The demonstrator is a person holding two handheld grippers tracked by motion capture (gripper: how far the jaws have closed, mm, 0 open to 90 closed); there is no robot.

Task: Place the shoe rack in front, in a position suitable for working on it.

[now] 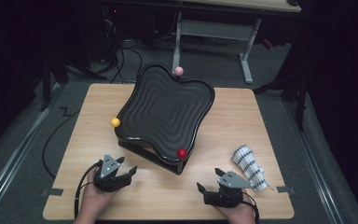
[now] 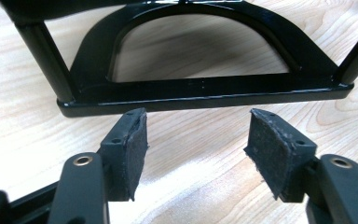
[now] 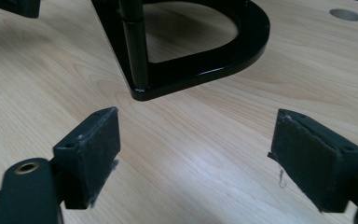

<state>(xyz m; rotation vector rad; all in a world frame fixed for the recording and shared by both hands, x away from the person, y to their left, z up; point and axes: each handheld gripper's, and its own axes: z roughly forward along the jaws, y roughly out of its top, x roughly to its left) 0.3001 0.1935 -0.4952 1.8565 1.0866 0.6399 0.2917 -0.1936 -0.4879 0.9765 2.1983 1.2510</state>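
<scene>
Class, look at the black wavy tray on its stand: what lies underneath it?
Under the black tray sits a black stand base with posts on the wooden table; its cut-out shows bare wood. The tray hides the rest.

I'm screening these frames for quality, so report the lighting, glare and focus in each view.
High view: table lit, surroundings almost black, faint sheen on the black ridged tray. Left gripper view: even light, glossy highlights along the stand base, near jaw arms soft. Right gripper view: pale glare on the wood, jaws slightly blurred.
</scene>
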